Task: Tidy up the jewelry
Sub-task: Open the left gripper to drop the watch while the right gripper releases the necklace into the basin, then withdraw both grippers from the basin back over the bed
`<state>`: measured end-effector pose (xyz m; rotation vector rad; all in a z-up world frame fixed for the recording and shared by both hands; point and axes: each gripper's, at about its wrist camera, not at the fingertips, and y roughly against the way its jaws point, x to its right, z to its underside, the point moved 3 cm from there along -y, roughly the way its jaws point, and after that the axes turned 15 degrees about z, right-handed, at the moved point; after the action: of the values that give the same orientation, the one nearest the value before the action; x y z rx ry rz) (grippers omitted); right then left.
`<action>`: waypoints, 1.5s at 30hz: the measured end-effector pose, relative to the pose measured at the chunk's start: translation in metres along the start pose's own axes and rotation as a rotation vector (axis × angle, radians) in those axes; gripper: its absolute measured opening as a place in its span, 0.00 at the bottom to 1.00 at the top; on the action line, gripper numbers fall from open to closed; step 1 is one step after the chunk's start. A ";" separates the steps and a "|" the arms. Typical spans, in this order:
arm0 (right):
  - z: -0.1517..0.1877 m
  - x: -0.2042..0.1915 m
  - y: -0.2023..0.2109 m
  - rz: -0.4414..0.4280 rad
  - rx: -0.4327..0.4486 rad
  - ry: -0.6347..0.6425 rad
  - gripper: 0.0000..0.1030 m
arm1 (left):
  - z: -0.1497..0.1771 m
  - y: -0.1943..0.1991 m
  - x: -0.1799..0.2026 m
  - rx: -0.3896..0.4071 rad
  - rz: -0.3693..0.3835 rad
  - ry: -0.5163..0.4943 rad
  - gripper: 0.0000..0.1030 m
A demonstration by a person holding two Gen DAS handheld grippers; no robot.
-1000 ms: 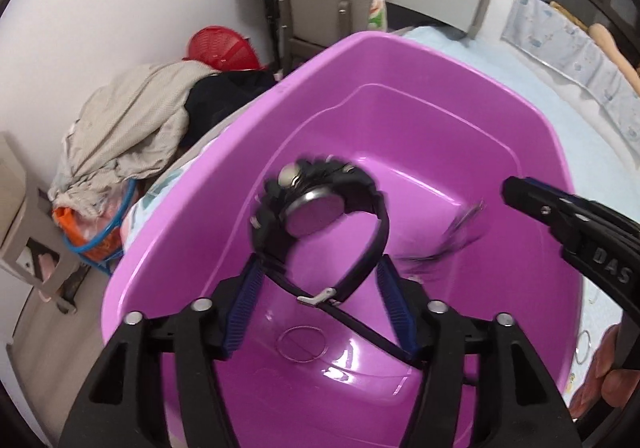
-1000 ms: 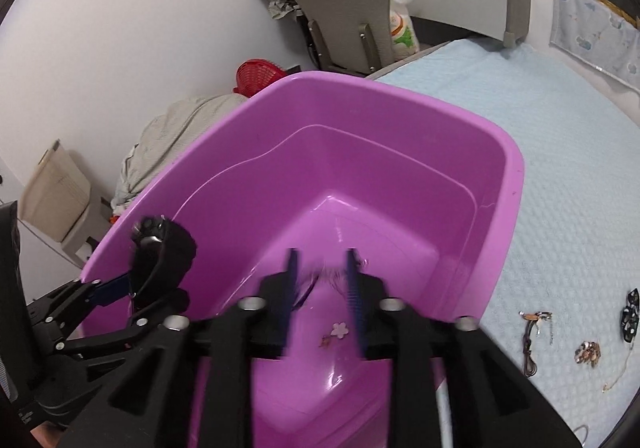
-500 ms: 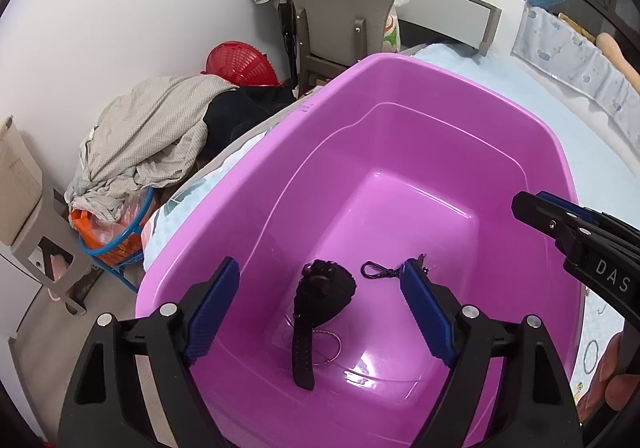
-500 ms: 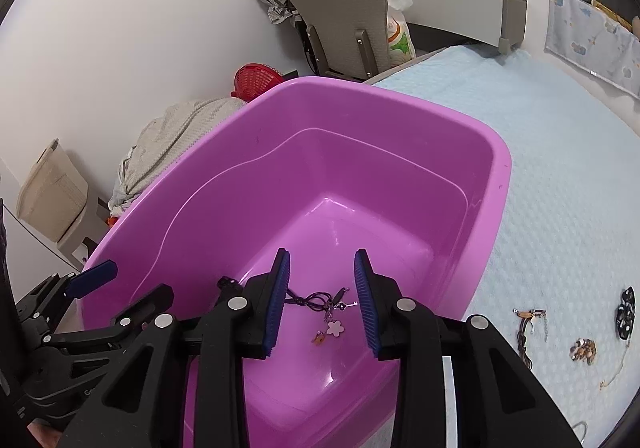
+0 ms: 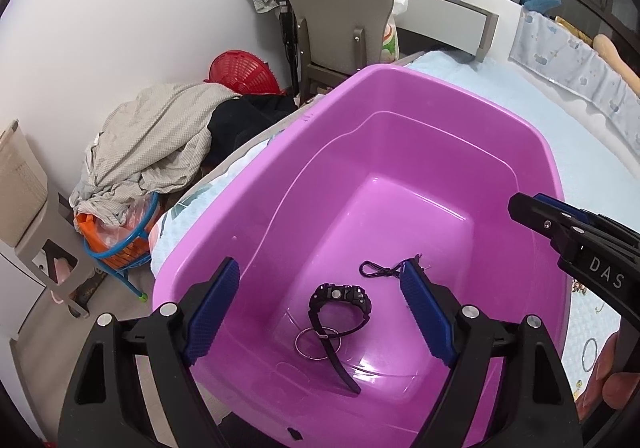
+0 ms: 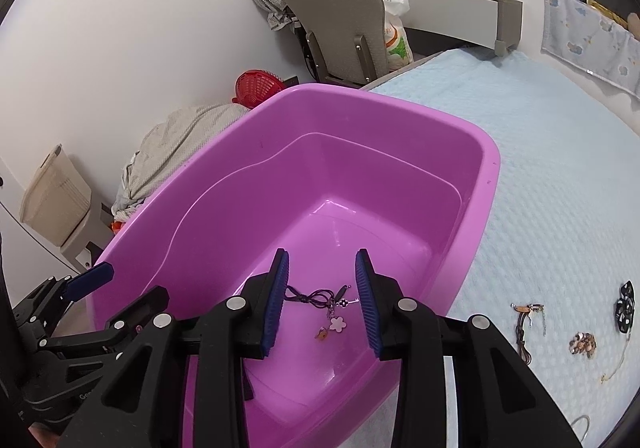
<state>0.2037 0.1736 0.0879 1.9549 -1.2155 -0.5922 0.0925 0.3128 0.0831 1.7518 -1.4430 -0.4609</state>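
Note:
A purple plastic bin (image 5: 400,88) sits on the bed. On its floor lie a black wristwatch (image 5: 340,300), a thin silver ring-shaped bangle (image 5: 316,342) under its strap, and a dark cord necklace (image 5: 378,270). My left gripper (image 5: 320,264) hangs open above the watch, with nothing between its blue pads. My right gripper (image 6: 322,253) is open over the necklace (image 6: 316,295), whose flower charm (image 6: 339,324) shows below, and it grips nothing. The right gripper (image 5: 560,224) also reaches in from the right in the left wrist view. The bin's rim (image 6: 400,104) is close in front of it.
More jewelry lies on the light blue bed cover (image 6: 560,168) right of the bin: a small chain piece (image 6: 528,312), a beaded piece (image 6: 582,342), a black piece (image 6: 624,308). Beyond the bed are a grey chair (image 5: 340,8), a laundry pile (image 5: 160,144) and a red basket (image 5: 240,74).
The watch left the left gripper and now lies on the bin floor; the left jaws widened and the gripper drew back. The necklace dropped from the right gripper's jaws to the bin floor.

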 end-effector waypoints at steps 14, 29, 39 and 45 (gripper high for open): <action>0.019 0.015 0.038 -0.018 0.043 -0.028 0.38 | 0.010 0.025 0.017 0.042 0.007 -0.020 0.78; 0.064 0.064 0.100 0.010 0.117 -0.161 0.41 | 0.045 0.049 0.073 0.051 0.063 -0.104 0.78; 0.145 0.115 0.148 0.113 0.136 -0.266 0.46 | 0.080 0.068 0.130 0.051 0.142 -0.203 0.78; 0.219 0.161 0.163 0.175 0.087 -0.372 0.51 | 0.116 0.069 0.173 0.018 0.208 -0.278 0.80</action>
<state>0.0304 -0.0914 0.0824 1.8338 -1.6460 -0.8492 0.0140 0.1080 0.1006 1.5748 -1.8077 -0.5988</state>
